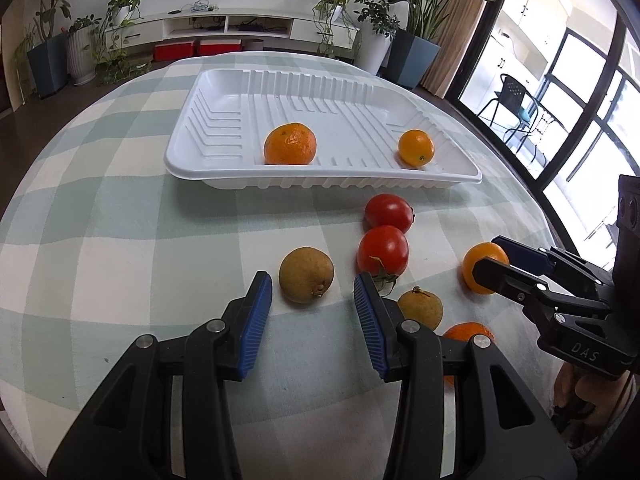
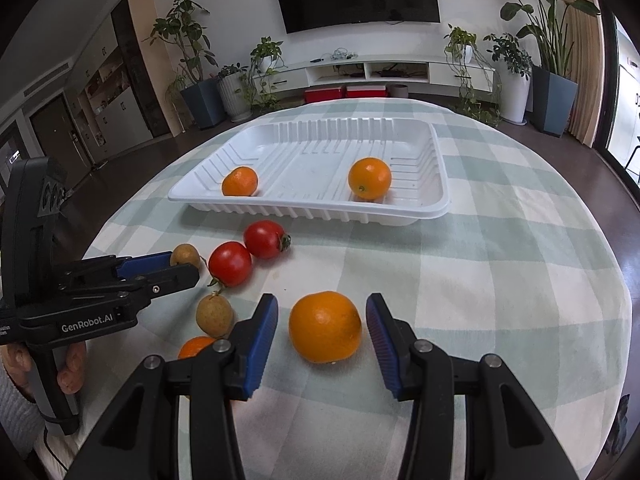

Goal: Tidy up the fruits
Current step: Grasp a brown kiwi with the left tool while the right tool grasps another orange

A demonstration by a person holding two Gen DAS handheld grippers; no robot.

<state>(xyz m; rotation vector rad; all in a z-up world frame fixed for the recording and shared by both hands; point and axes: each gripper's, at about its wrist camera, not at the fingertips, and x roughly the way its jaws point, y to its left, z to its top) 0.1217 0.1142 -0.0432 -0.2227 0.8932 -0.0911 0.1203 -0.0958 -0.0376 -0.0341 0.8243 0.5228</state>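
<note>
Left gripper (image 1: 313, 294) spread, brown fruit (image 1: 306, 280) just ahead between fingertips. Right gripper (image 2: 322, 322) spread, flanking orange (image 2: 325, 327), no contact. White tray (image 2: 400, 216) beyond, holding two oranges.

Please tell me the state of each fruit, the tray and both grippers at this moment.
Left gripper: open, around the left brown fruit.
Right gripper: open, around the big orange.
White tray: holds two oranges.
Two tomatoes: on the cloth.
Second brown fruit: on the cloth.
Small orange: partly hidden.
</note>
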